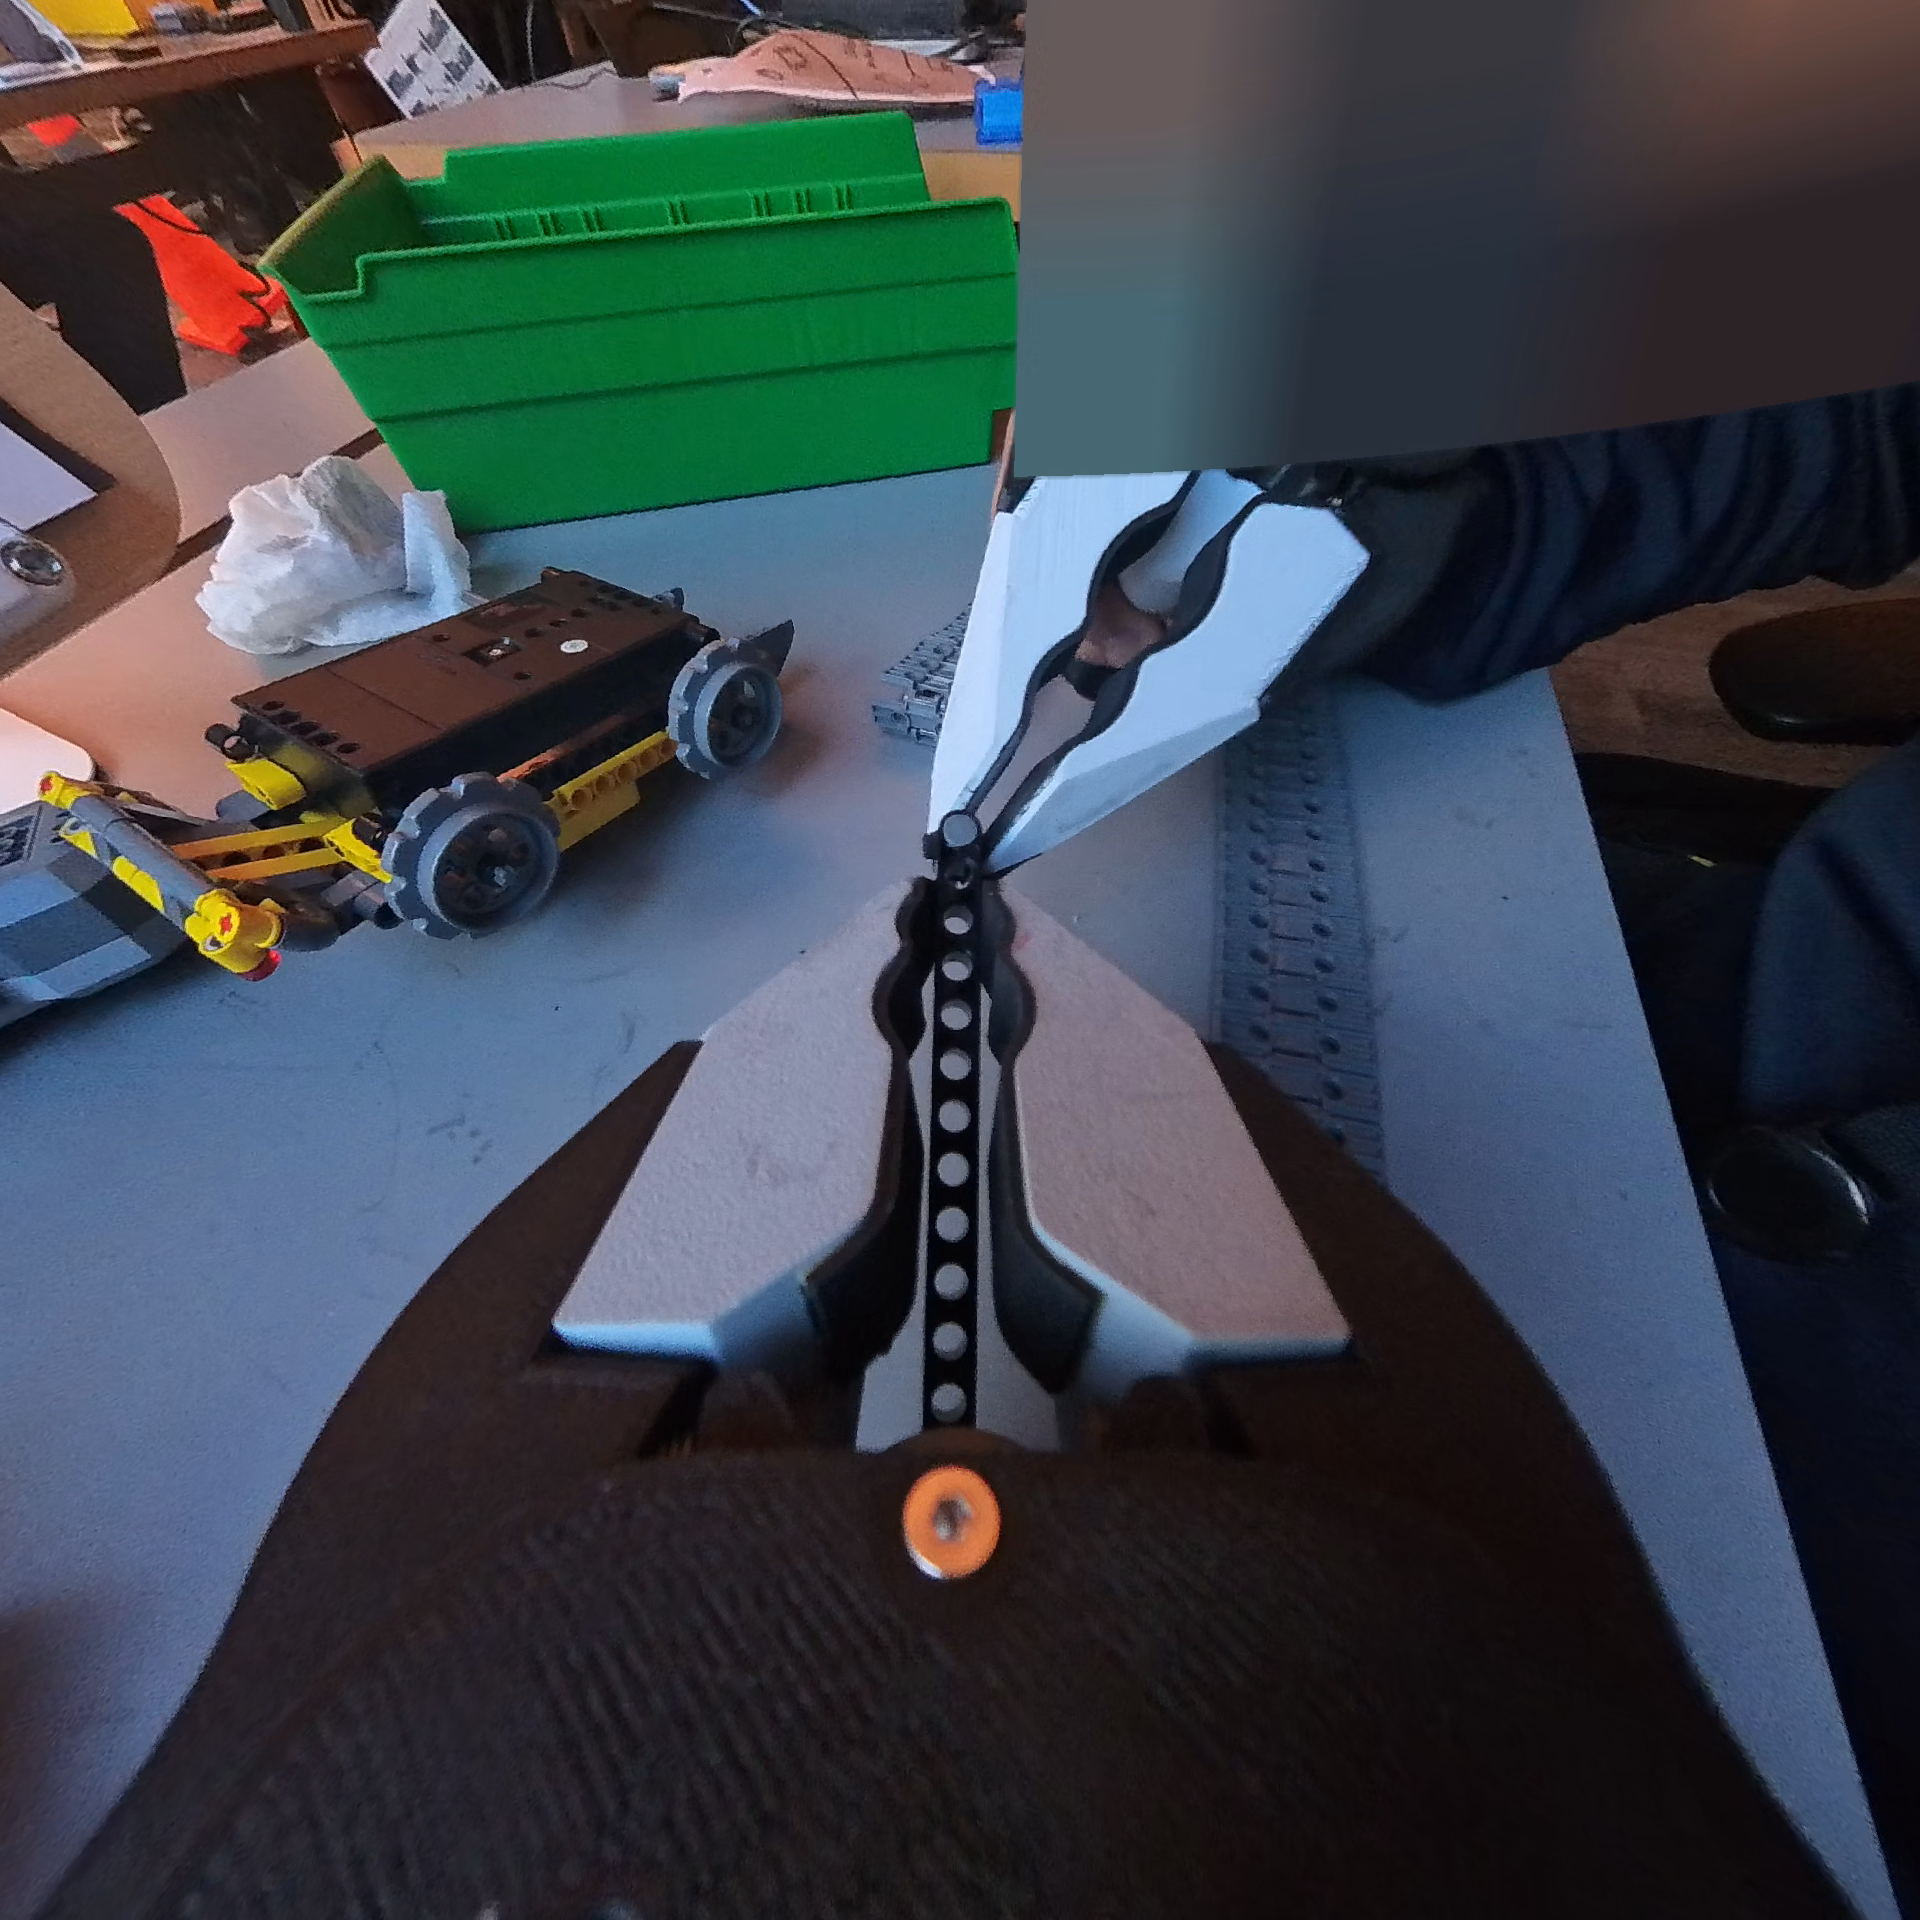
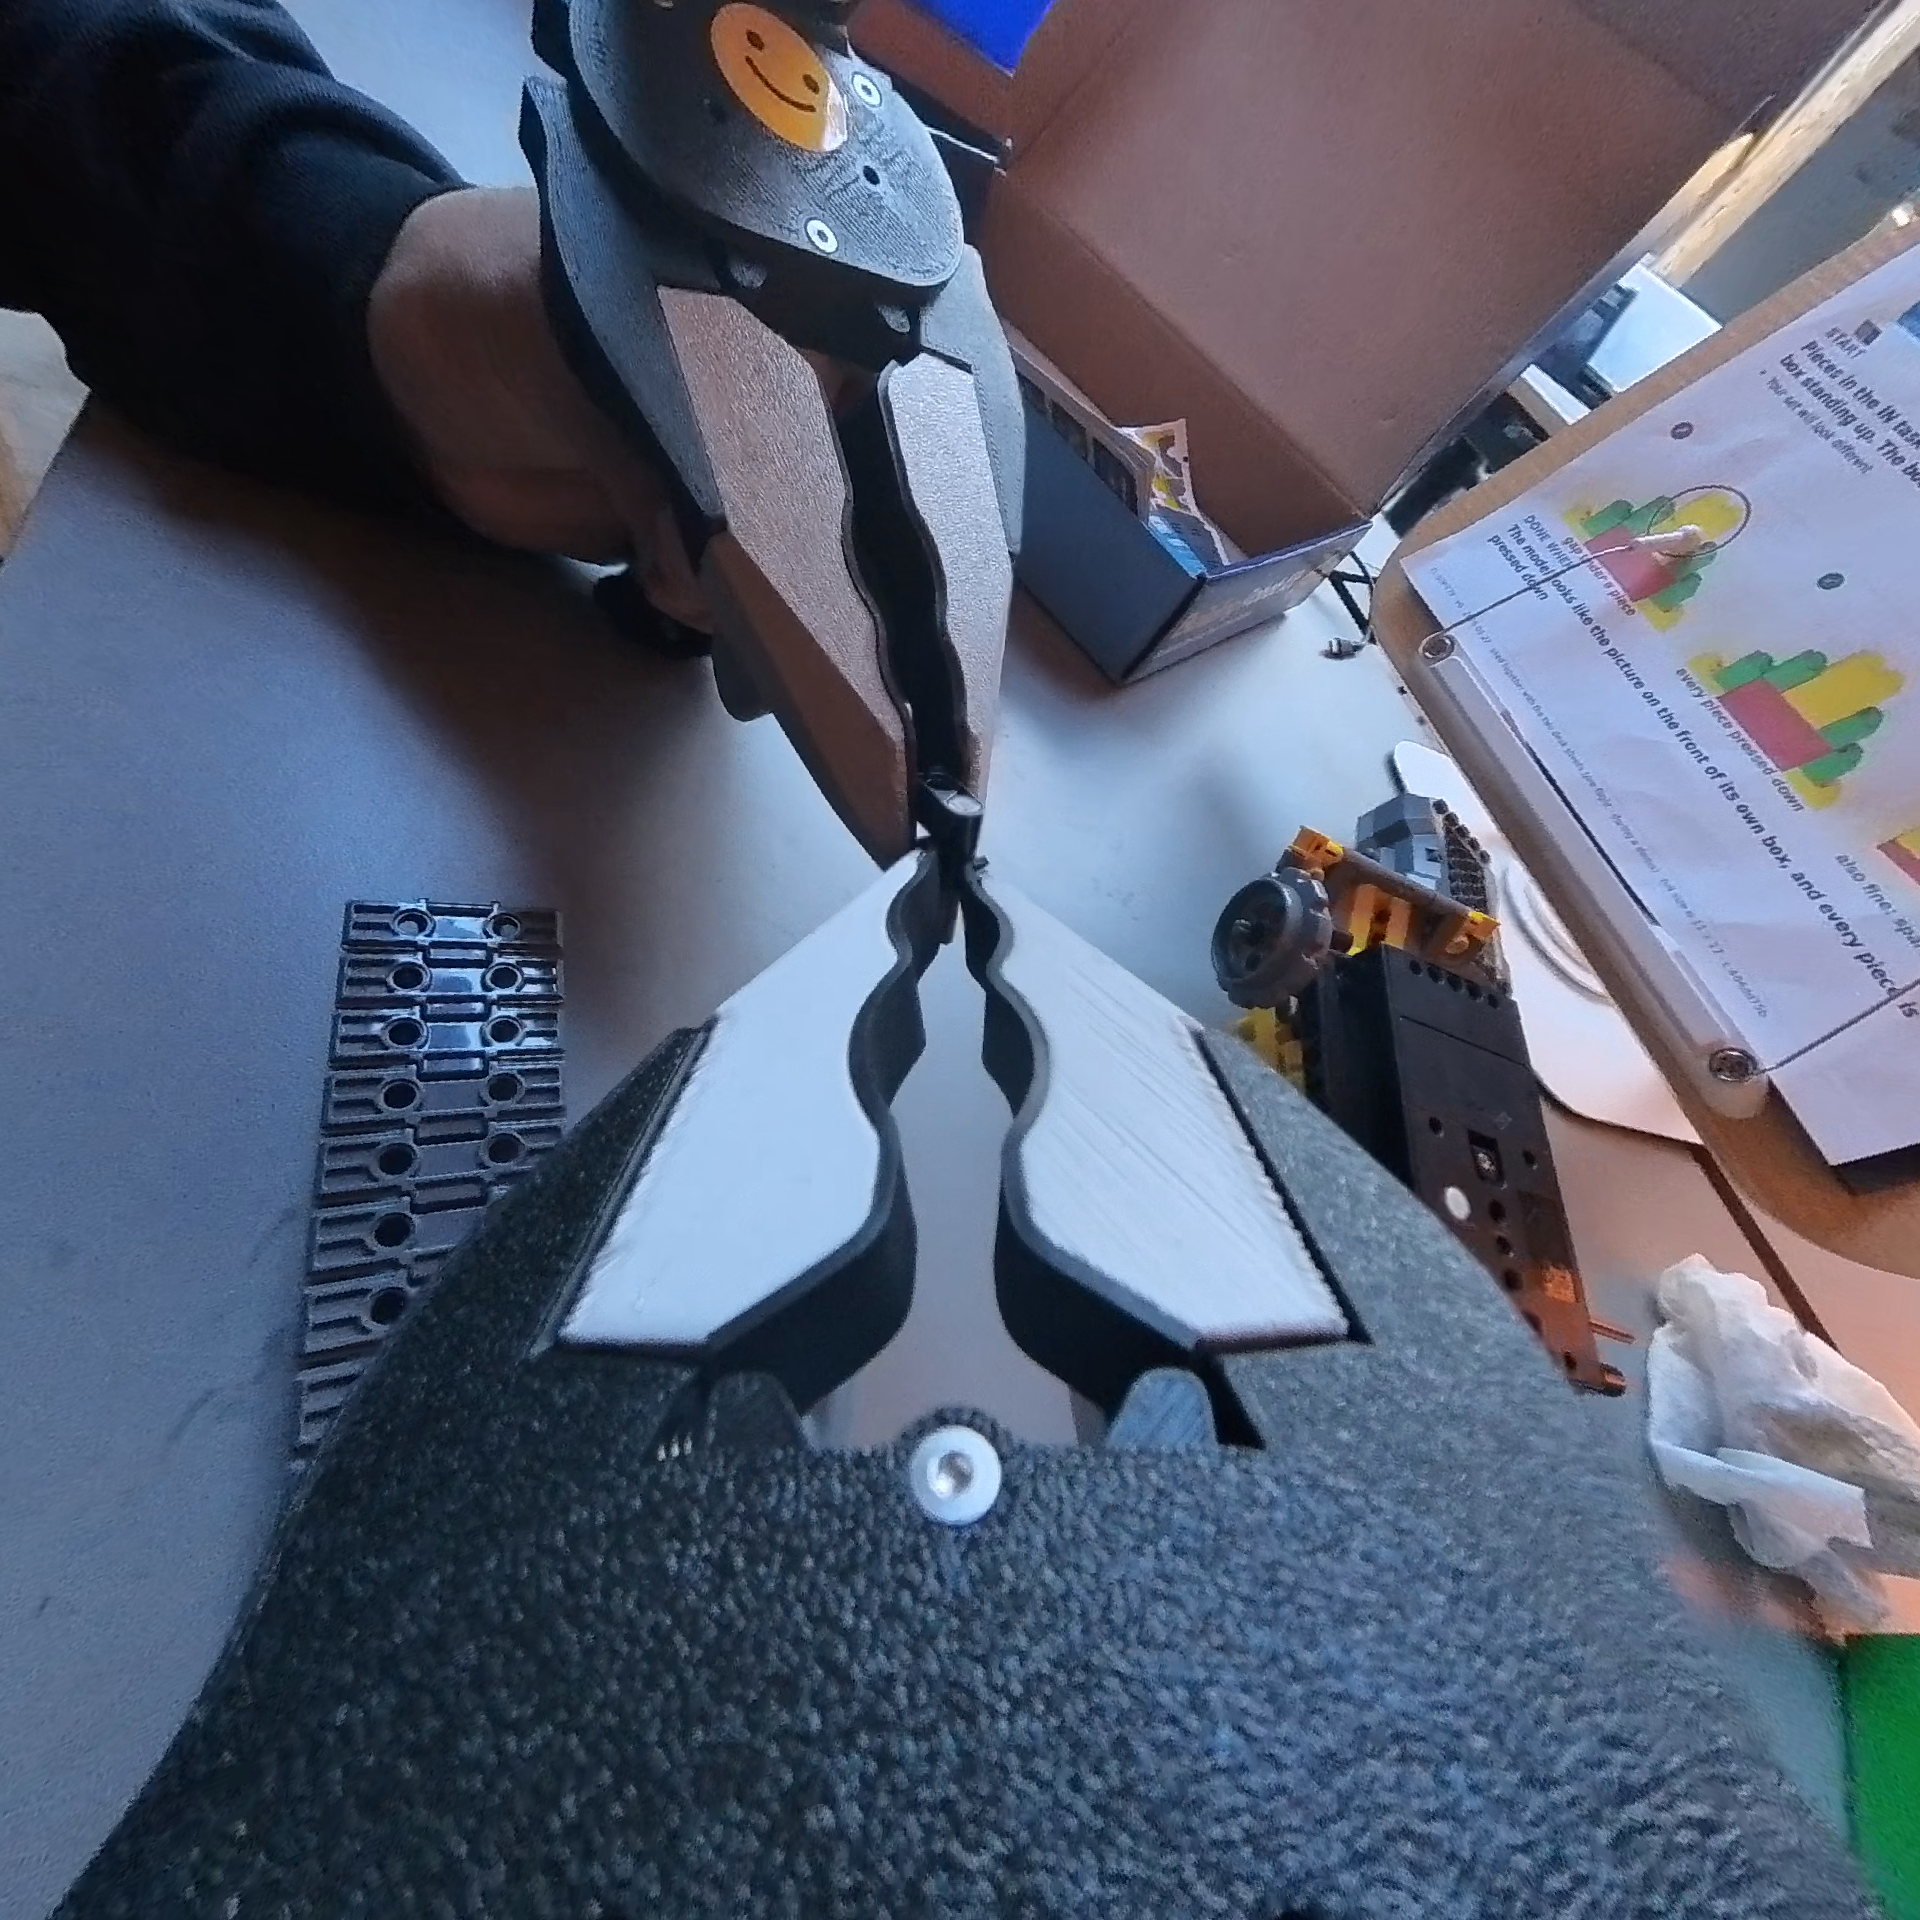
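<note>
Left wrist view: a long black beam with a row of round holes (image 1: 951, 1143) is clamped lengthwise between the closed jaws of the left gripper (image 1: 956, 899). The far end of the beam projects just past the fingertips. At that end, a small black pin (image 1: 958, 831) is pinched by the tips of the right gripper (image 1: 971, 836), which is held in a person's hand. The grey table (image 1: 312, 1143) lies below. Left of the beam a black and yellow toy vehicle (image 1: 468, 758) with grey wheels is seen on the table. A crumpled white tissue (image 1: 322, 561) lies behind the vehicle, and a green plastic bin (image 1: 665, 343) stands behind that. A strip of grey track links (image 1: 1299, 935) lies to the right of the beam.

Right wrist view: the right gripper (image 2: 951, 883) is closed at its tips on the pin (image 2: 951, 810). The left gripper (image 2: 940, 769) meets it from above, tip to tip, closed on the beam, which is seen only end-on. The track links (image 2: 436, 1081) lie left of the pin. The toy vehicle (image 2: 1434, 1039), the tissue (image 2: 1766, 1423) and a printed instruction sheet (image 2: 1714, 727) on a board are located to its right.
</note>
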`<state>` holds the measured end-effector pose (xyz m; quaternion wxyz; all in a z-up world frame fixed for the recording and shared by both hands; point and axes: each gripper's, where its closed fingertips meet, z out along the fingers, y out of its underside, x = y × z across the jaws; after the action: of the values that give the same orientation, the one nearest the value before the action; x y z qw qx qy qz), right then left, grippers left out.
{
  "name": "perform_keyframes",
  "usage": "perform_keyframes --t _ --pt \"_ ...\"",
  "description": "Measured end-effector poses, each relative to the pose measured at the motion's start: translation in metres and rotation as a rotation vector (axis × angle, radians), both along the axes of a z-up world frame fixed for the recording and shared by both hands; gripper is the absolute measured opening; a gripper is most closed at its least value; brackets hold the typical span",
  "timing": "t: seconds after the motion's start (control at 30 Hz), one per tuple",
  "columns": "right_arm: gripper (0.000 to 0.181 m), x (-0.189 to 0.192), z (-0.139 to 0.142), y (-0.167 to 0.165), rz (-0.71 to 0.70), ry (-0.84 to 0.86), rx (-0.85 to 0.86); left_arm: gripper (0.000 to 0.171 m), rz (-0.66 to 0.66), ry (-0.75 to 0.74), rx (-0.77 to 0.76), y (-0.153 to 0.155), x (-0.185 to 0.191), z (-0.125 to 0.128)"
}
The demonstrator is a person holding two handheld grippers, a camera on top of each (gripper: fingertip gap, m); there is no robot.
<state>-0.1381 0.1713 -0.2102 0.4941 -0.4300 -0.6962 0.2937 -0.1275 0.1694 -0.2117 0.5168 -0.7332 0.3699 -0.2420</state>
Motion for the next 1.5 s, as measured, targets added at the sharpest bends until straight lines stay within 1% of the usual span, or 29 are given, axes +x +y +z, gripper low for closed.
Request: perform_keyframes --t 0.2,0.3,0.4,0.43,0.5,0.6,0.63,0.67,0.7,0.73,0.77,0.8,0.83,0.87,0.9,0.97,1.03,1.07,1.1,1.17,1.23,1.3,1.4,1.5 --pt "0.000 0.002 0.002 -0.003 0.033 0.007 -0.053 0.004 -0.027 -0.003 0.008 -0.003 0.002 0.002" --pt "0.000 0.008 0.003 -0.015 0.135 -0.010 -0.168 0.005 -0.137 -0.012 0.006 -0.014 0.009 0.003" --pt "0.000 0.016 0.005 -0.031 0.269 -0.041 -0.255 0.005 -0.250 0.029 0.065 -0.029 0.016 0.005" --pt "0.000 0.019 0.004 -0.036 0.308 -0.059 -0.284 0.005 -0.275 0.061 0.101 -0.033 0.019 0.004" --pt "0.000 0.025 -0.004 -0.044 0.368 -0.125 -0.279 0.005 -0.317 0.217 0.202 -0.040 0.023 -0.005" --pt "0.000 0.037 0.000 -0.060 0.477 -0.166 -0.315 0.005 -0.395 0.266 0.324 -0.055 0.035 -0.002" --pt "0.000 0.040 0.000 -0.062 0.493 -0.182 -0.293 0.006 -0.400 0.310 0.370 -0.056 0.036 -0.003" --pt "0.000 0.044 -0.003 -0.061 0.502 -0.214 -0.252 0.005 -0.387 0.389 0.414 -0.054 0.035 -0.007" --pt "0.000 0.047 -0.007 -0.059 0.494 -0.245 -0.189 0.006 -0.317 0.500 0.468 -0.043 0.027 -0.011" --pt "0.000 0.046 -0.011 -0.051 0.450 -0.259 -0.104 0.006 -0.256 0.576 0.533 -0.036 0.019 -0.010" --pt "0.000 0.043 -0.011 -0.043 0.395 -0.248 -0.023 0.005 -0.263 0.570 0.574 -0.041 0.021 -0.006" --pt "0.000 0.039 -0.005 -0.041 0.369 -0.213 0.009 0.005 -0.304 0.514 0.576 -0.049 0.026 -0.004" --pt "0.000 0.037 0.000 -0.042 0.356 -0.185 -0.014 0.006 -0.291 0.523 0.569 -0.047 0.026 -0.007" --pt "0.000 0.035 0.003 -0.041 0.329 -0.186 -0.065 0.005 -0.229 0.605 0.594 -0.037 0.020 -0.011" --pt "0.000 0.033 0.001 -0.035 0.281 -0.206 -0.125 0.005 -0.141 0.693 0.647 -0.024 0.012 -0.009" --pt "0.000 0.027 -0.006 -0.011 0.111 -0.229 -0.242 0.005 -0.023 0.784 0.767 -0.011 0.003 0.001" --pt "0.000 0.027 -0.010 0.007 -0.021 -0.212 -0.434 0.005 0.062 0.847 0.809 -0.004 -0.003 0.006" --pt "0.000 0.027 -0.007 0.008 -0.036 -0.181 -0.573 0.005 0.085 0.870 0.817 -0.001 -0.005 0.007" --pt "0.002 0.026 0.000 0.004 -0.013 -0.147 -0.727 0.005 0.101 0.896 0.838 0.001 -0.005 0.007" --pt "0.017 0.024 0.018 -0.004 0.061 -0.075 -0.996 0.005 0.133 0.948 0.886 0.004 -0.005 0.010" --pt "0.018 0.022 0.028 -0.004 0.101 -0.023 -1.160 0.004 0.140 0.967 0.951 0.002 0.000 0.016" --pt "0.021 0.019 0.027 -0.004 0.101 -0.019 -1.226 0.005 0.146 0.989 1.000 -0.001 0.003 0.020" --pt "0.019 0.015 0.022 -0.012 0.109 -0.055 -1.266 0.004 0.171 1.014 1.053 -0.001 0.003 0.026" --pt "0.018 0.013 0.029 -0.017 0.154 -0.030 -1.356 0.004 0.182 1.041 1.084 -0.001 0.003 0.027"
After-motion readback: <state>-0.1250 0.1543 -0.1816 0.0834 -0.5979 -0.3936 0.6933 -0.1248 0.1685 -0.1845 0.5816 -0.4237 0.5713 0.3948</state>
